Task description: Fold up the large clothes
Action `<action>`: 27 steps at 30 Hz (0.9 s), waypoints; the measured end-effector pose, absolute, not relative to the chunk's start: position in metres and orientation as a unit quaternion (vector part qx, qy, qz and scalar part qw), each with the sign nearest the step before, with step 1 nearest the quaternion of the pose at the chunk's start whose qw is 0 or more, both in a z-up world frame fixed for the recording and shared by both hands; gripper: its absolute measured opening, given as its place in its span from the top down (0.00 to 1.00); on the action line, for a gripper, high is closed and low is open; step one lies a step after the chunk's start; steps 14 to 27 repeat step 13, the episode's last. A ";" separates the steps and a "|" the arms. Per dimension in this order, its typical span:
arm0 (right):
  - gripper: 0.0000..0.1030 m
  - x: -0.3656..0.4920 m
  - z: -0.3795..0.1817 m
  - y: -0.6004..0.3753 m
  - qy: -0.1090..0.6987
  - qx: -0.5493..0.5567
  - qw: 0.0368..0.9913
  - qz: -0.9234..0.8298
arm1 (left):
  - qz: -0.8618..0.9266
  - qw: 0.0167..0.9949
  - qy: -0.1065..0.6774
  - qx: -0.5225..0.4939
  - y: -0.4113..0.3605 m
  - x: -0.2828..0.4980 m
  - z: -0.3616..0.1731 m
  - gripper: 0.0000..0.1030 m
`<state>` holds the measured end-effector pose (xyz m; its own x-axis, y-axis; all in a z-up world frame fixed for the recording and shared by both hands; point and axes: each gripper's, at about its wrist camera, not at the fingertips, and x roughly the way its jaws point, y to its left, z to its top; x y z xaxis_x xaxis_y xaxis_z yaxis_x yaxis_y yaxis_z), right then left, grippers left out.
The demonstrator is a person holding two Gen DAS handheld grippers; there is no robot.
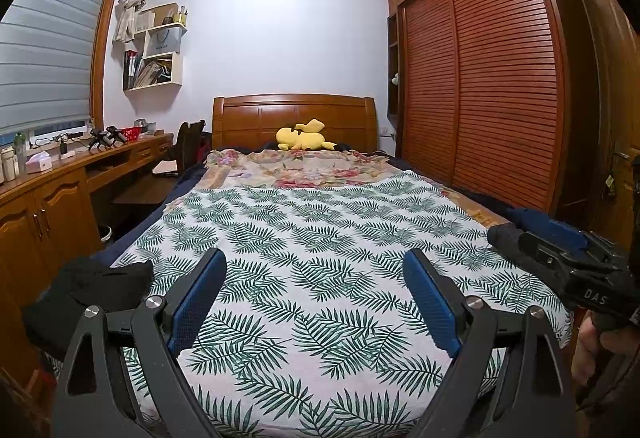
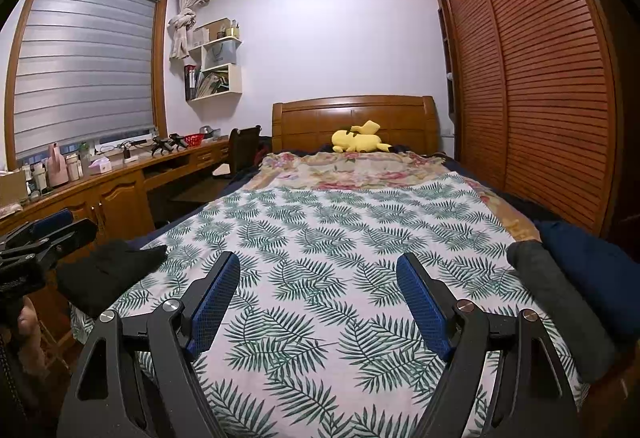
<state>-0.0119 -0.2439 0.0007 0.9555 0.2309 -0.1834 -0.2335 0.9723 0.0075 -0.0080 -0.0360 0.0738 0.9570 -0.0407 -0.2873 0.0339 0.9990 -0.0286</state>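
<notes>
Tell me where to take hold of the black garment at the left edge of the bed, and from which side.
Take the black garment with the left gripper, whose jaws stand open and empty, by the pointed corner that lies flat on the leaf-print sheet. Come from the bed's middle, low along the sheet: that tip is thin and free, while the rest is bunched and drapes off the edge.

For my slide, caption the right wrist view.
Open right gripper above leaf-print sheet; folded black garment left, grey garment right.
</notes>
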 end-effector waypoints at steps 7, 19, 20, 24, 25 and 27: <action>0.20 -0.012 0.001 -0.244 0.092 -0.007 0.989 0.118 | -0.018 0.989 0.144 -0.009 -0.036 -0.008 0.074 0.12; 0.20 -0.012 0.001 -0.245 0.092 -0.007 0.989 0.119 | -0.019 0.989 0.145 -0.012 -0.037 -0.009 0.072 0.12; 0.20 -0.012 0.001 -0.245 0.092 -0.007 0.989 0.119 | -0.019 0.989 0.145 -0.012 -0.037 -0.009 0.072 0.12; 0.20 -0.012 0.001 -0.245 0.092 -0.007 0.989 0.119 | -0.019 0.989 0.145 -0.012 -0.037 -0.009 0.072 0.12; 0.20 -0.012 0.001 -0.245 0.092 -0.007 0.989 0.119 | -0.019 0.989 0.145 -0.012 -0.037 -0.009 0.072 0.12; 0.20 -0.012 0.001 -0.245 0.092 -0.007 0.989 0.119 | -0.019 0.989 0.145 -0.012 -0.037 -0.009 0.072 0.12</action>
